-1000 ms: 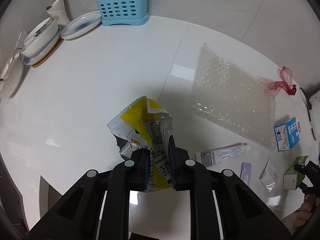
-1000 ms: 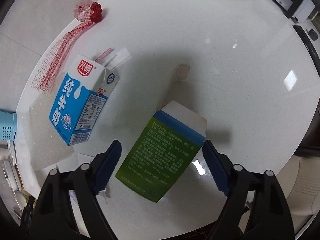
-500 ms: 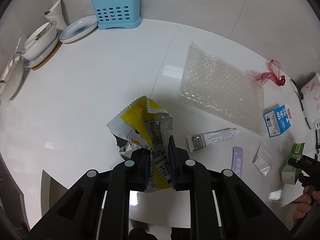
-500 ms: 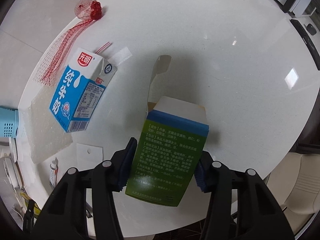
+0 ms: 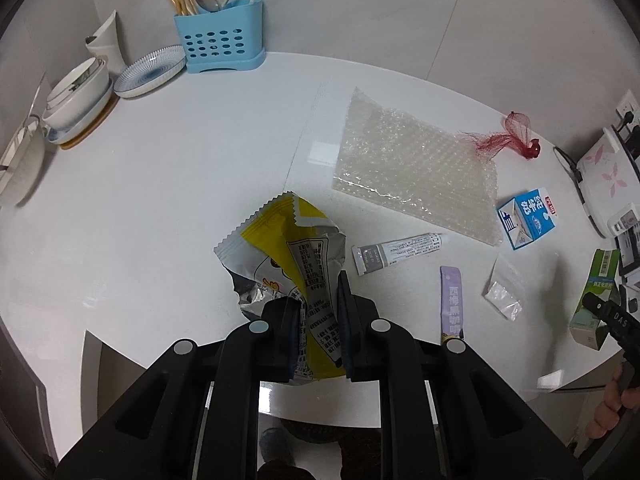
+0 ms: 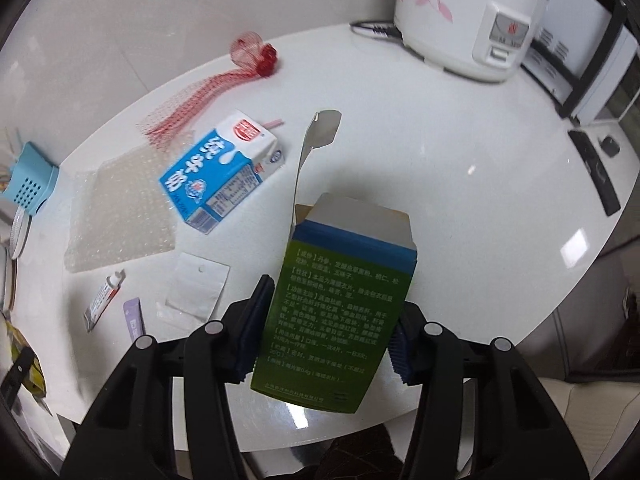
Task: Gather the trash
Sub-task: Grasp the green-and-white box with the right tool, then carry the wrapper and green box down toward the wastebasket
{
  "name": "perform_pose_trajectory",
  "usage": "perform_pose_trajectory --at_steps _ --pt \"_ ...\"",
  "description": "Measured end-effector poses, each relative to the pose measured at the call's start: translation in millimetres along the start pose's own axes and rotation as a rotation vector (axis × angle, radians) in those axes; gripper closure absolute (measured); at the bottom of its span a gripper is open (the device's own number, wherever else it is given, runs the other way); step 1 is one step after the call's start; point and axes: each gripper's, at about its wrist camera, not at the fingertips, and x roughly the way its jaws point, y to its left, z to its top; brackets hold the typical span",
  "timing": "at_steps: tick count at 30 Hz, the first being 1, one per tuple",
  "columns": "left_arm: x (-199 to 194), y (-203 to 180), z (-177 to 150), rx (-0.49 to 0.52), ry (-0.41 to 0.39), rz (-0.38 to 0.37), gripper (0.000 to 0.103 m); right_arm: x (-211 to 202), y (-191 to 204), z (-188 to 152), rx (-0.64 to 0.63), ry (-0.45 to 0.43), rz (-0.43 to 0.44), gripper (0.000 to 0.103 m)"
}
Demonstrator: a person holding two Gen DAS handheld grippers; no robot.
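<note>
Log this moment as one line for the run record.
left gripper: shut on snack bag | right gripper: shut on green box | both lifted off table | milk carton, tube left

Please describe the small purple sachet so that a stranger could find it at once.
On the round white table, find the bubble wrap sheet. Nearer the table's edge lies a grey tube; the purple sachet lies beside it, the only purple, flat strip there.
</note>
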Motion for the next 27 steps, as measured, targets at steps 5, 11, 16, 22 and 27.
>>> perform_pose_trajectory --at_steps 5,11,16,22,27 --pt "-15.7 0.5 -7.7 0.017 -0.031 -0.021 0.088 -26.0 9.3 -6.4 -0.069 -0.083 0.019 0.054" --pt "-37.5 4.2 -19.8 0.049 -0.083 -0.048 0.088 -53.0 21.5 -27.9 -0.122 -0.152 0.048 0.054" --pt "-53.6 8.7 -34.0 0.081 -0.114 -0.07 0.088 -70.8 33.4 -52.5 -0.167 -0.199 0.07 0.054" --pt "-69.7 16.7 -55.3 0.129 -0.151 -0.102 0.088 -93.3 49.0 -83.8 -0.222 -0.263 0.108 0.054" --pt "-83.6 25.7 -75.8 0.167 -0.181 -0.121 0.088 -111.8 56.6 -109.1 -0.237 -0.293 0.158 0.054"
